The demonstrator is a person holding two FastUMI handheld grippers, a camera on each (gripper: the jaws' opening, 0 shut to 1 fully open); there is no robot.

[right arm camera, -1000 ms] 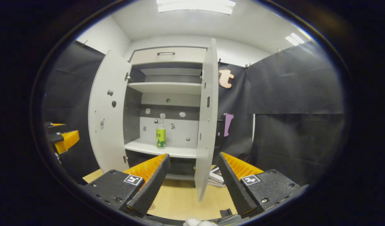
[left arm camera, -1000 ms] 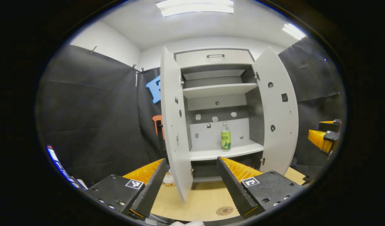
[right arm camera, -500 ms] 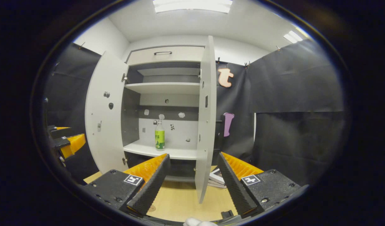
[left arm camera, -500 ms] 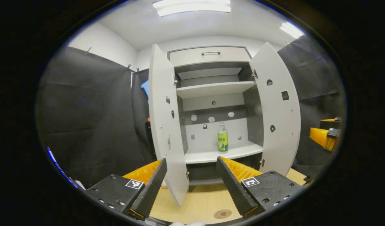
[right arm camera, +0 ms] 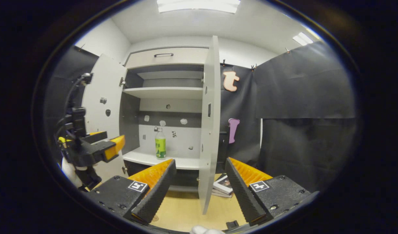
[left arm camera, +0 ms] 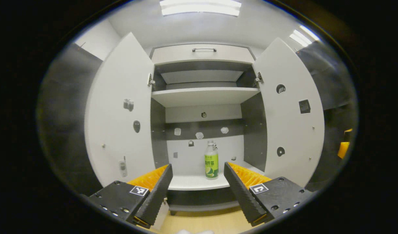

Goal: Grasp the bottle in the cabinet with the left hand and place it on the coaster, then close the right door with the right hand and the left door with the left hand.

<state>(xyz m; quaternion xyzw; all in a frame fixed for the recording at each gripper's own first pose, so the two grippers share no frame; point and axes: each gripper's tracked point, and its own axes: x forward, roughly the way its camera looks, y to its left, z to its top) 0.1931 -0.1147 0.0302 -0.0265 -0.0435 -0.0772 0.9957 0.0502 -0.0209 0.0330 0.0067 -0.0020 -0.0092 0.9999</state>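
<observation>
A clear bottle (left arm camera: pixel 211 160) with a green label stands upright on the lower shelf (left arm camera: pixel 199 182) of the white cabinet. Its left door (left arm camera: pixel 121 113) and right door (left arm camera: pixel 289 110) both hang wide open. My left gripper (left arm camera: pixel 197 169) is open in front of the shelf, a short way from the bottle, which appears between its fingertips. In the right gripper view the bottle (right arm camera: pixel 160 144) shows past the edge-on right door (right arm camera: pixel 208 123), and the left gripper (right arm camera: pixel 119 143) reaches in beside the left door (right arm camera: pixel 101 97). My right gripper (right arm camera: pixel 199 162) is open and holds nothing, back over the table.
An empty upper shelf (left arm camera: pixel 203 96) and a drawer with a handle (left arm camera: pixel 203 49) sit above the bottle. A small stack of books (right arm camera: pixel 223 185) lies on the wooden table (right arm camera: pixel 182 211) behind the right door. The right gripper's orange finger (left arm camera: pixel 343 148) shows at the far right.
My left gripper has moved forward and to the right, up to the cabinet front, so the bottle now lies between its fingertips. The right gripper has hardly moved.
</observation>
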